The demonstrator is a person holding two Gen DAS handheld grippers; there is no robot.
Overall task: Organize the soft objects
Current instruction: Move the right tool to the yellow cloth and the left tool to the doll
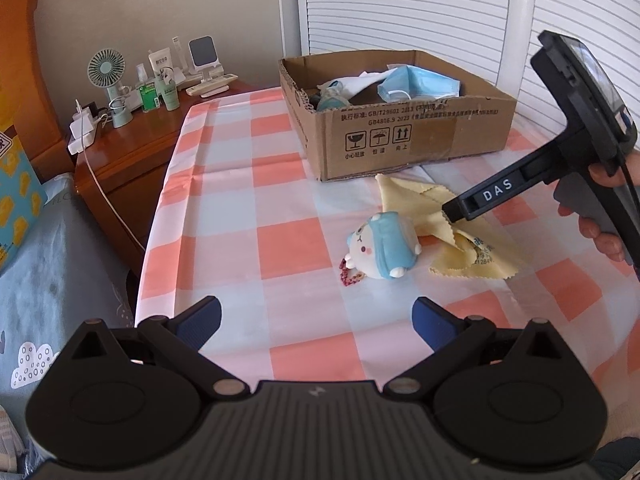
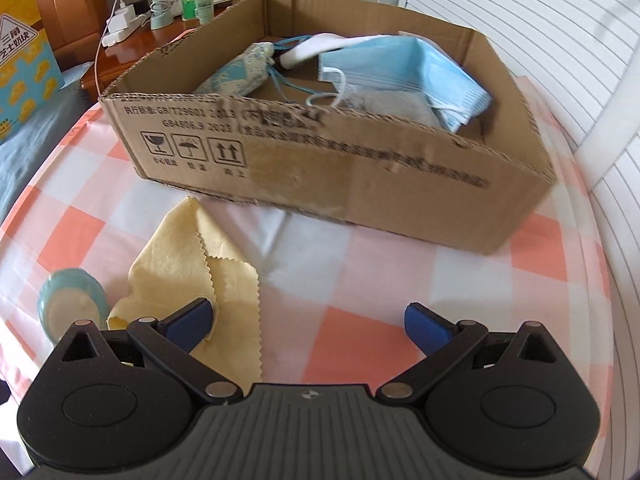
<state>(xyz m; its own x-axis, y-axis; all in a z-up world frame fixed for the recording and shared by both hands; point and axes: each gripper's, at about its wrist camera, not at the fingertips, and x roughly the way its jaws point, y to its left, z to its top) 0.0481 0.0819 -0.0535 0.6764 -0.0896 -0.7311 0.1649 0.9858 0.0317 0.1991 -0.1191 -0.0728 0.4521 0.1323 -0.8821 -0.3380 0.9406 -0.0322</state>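
A yellow cloth lies crumpled on the checked tablecloth in front of a cardboard box. A small blue-and-white plush toy lies just left of the cloth. The box holds blue face masks, a patterned pouch and white fabric. My left gripper is open and empty, short of the plush. My right gripper is open low over the table, its left finger over the cloth's edge; it also shows from the side in the left wrist view.
A wooden nightstand at the left carries a small fan, bottles, chargers and a cable. A bed with patterned bedding lies left of the table. White slatted doors stand behind the box.
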